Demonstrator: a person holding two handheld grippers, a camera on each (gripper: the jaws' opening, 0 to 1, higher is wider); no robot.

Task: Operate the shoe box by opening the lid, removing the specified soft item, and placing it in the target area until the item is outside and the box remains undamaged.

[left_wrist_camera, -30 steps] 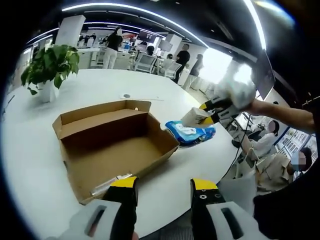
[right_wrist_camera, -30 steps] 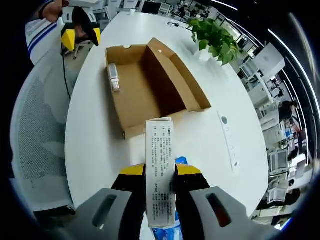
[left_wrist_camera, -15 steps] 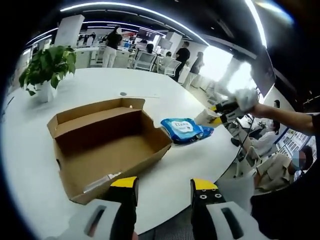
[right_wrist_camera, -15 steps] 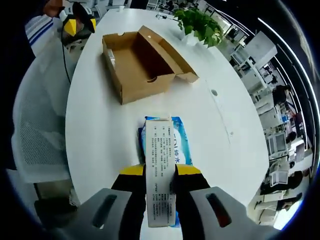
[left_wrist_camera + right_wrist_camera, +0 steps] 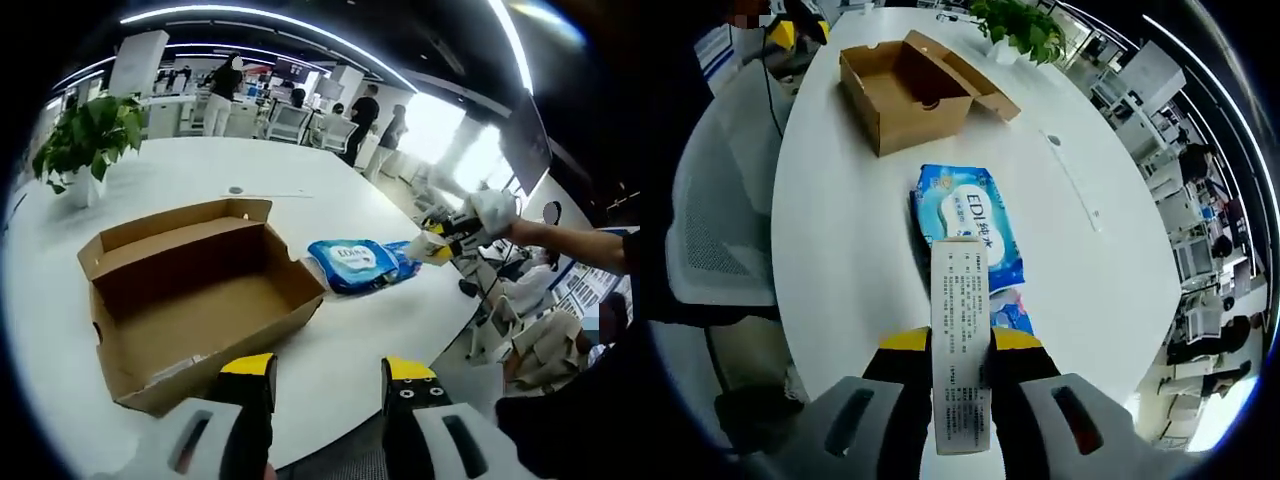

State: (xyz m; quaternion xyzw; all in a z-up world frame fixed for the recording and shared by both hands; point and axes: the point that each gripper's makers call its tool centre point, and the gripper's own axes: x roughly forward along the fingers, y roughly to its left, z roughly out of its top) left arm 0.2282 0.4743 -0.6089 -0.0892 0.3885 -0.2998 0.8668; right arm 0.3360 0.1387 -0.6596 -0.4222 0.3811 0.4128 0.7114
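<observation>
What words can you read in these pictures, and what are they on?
"EDI" then two Chinese characters that look like "纯水": on the blue wipes pack lying on the white table.
Rows of tiny print on the white flap held in the right gripper: too small to read.
Screens and signs in the office behind: too blurred to read.
Cardboard box: no lettering that I can see.
</observation>
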